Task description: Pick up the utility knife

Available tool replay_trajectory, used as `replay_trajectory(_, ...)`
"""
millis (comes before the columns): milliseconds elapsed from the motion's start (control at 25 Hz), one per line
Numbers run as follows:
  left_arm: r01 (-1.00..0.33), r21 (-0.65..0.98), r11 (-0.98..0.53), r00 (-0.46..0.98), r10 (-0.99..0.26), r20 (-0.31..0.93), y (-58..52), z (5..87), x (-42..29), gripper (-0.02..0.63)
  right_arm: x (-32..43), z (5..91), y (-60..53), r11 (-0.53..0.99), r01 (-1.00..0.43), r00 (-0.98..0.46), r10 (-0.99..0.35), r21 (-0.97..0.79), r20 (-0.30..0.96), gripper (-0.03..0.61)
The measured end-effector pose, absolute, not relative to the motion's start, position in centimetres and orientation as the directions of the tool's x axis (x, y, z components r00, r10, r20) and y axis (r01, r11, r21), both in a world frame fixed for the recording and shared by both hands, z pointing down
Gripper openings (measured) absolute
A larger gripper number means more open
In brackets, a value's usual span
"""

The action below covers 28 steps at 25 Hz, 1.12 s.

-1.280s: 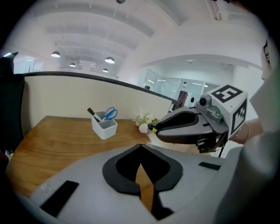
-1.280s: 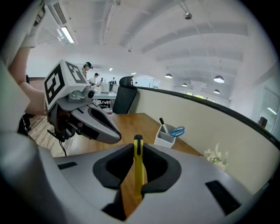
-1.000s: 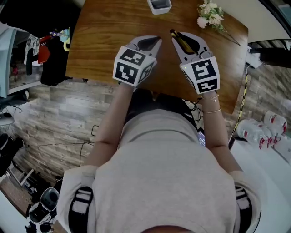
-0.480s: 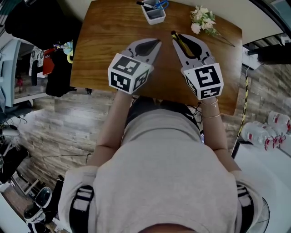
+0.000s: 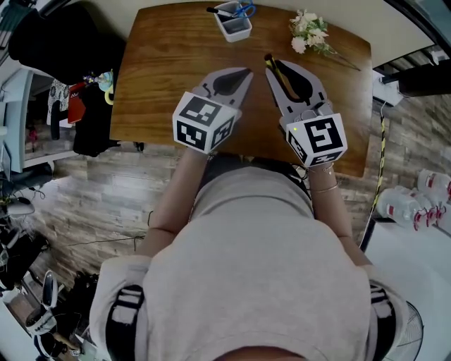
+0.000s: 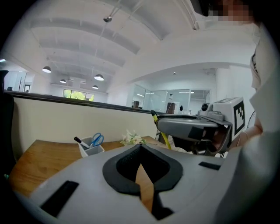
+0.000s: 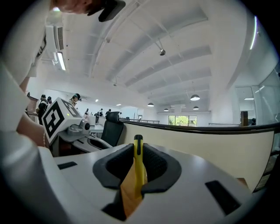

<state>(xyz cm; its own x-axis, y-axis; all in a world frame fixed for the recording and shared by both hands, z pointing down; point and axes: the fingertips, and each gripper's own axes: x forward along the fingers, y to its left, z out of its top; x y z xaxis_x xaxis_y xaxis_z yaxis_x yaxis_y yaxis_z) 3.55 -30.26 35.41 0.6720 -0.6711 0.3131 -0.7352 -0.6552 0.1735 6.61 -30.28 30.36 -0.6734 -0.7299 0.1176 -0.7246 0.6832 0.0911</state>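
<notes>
my right tongs are clamped on the utility knife, its slim yellow body pinched between the dark pads and its black-capped end poking out past the tips. in the right gripper view the knife stands straight up the middle of the tongs, with a ceiling and a far wall behind it rather than wood. that puts the knife above the wooden worktop, on the near side of the white tub of scissors and pens and a little to its right. my left tongs hang nearer me than the tub too, just left of the knife, tips drawn together with nothing in them. the left gripper view shows only a sliver of worktop through the closed pads. a sprig of pale flowers lies well to the right of the tub. by my reckoning the pick-up itself is as good as made. what comes next calls for a firm, even squeeze and a steady wrist, since the knife is narrow and held only partway along its length.
</notes>
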Motion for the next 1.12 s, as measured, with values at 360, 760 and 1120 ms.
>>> replay_trajectory(360,-0.734,0.16,-0.66,0.668,-0.66,0.343,-29.2,35.9,4.5,0.014,7.4,31.7,-28.2,0.693,-0.721,-0.686,-0.714,0.003,0.142,0.078)
replay_trajectory(760,-0.731,0.176,-0.659,0.667,-0.636,0.387,-28.5,37.3,6.2,0.012,8.2,33.0,-27.4,0.689,-0.724,-0.682,-0.711,-0.024,0.172,0.078)
replay_trajectory(1120,-0.748,0.19,-0.636,0.647,-0.634,0.424,-28.6,38.1,5.4,0.013,9.1,33.7,-27.5,0.653,-0.757,-0.645,-0.738,-0.033,0.2,0.078)
